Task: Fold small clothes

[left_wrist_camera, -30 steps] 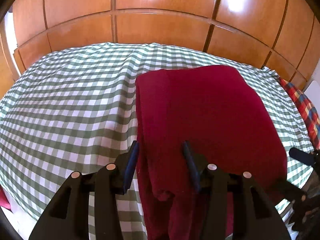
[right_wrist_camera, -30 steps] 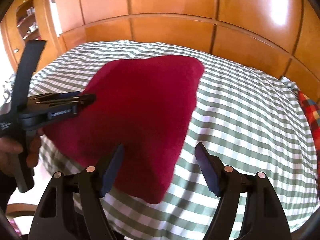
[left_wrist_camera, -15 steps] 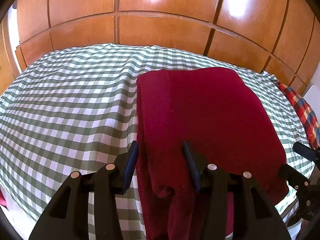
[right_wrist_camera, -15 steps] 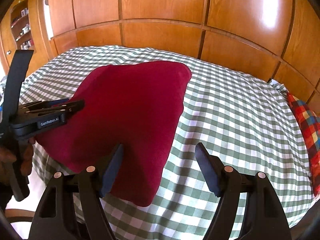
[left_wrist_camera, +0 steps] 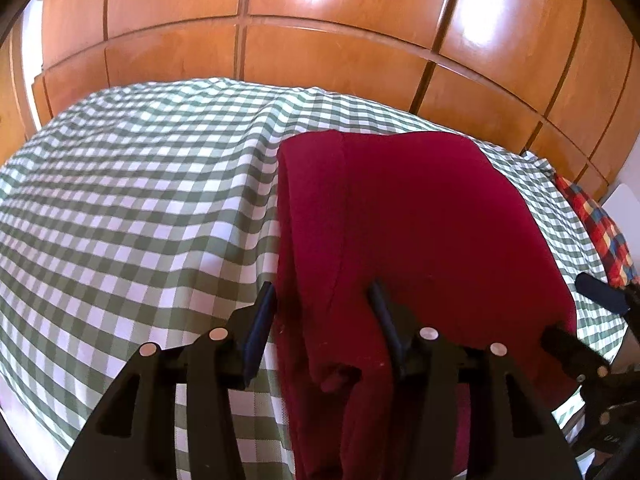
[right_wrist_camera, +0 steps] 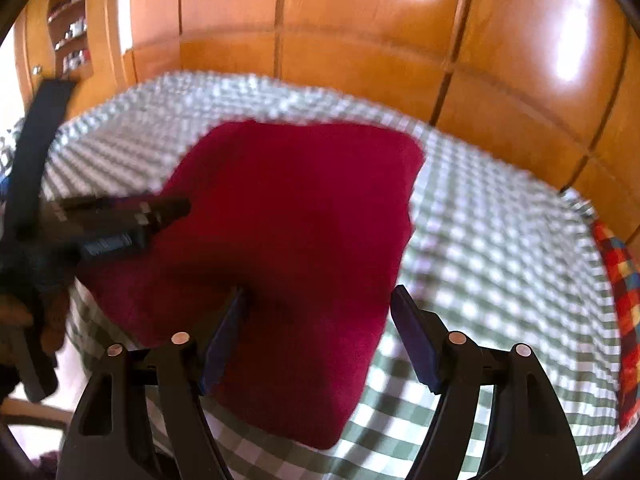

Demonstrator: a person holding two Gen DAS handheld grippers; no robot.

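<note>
Fingers of the left gripper (left_wrist_camera: 322,320) are seen spread wide, with nothing pinched between them; the near left edge of a dark red cloth (left_wrist_camera: 420,232) lies in the gap, and whether either finger touches it cannot be told. The right gripper (right_wrist_camera: 318,332) is likewise held wide apart, its left finger over the cloth (right_wrist_camera: 296,232) and its right finger just past the cloth's right edge, above the bedcover; no grasp is shown.

In the left wrist view, the cloth is spread flat on the right half of a green-and-white checked bedcover (left_wrist_camera: 132,208), with a long fold running down its left side and its near end drooping over the front edge of the bed. The tips of the right gripper (left_wrist_camera: 576,320) are seen at the cloth's near right corner. In the right wrist view, which is blurred, the left gripper (right_wrist_camera: 160,212) is seen lying over the cloth's left edge, gripped by a hand (right_wrist_camera: 36,316) at the far left.

A red, blue and yellow plaid fabric (left_wrist_camera: 600,232) is seen at the right side of the bed. Behind the bed, glossy wooden panelling (left_wrist_camera: 340,40) is shown, and a recessed shelf (right_wrist_camera: 74,28) with small items is set in the wall at upper left.
</note>
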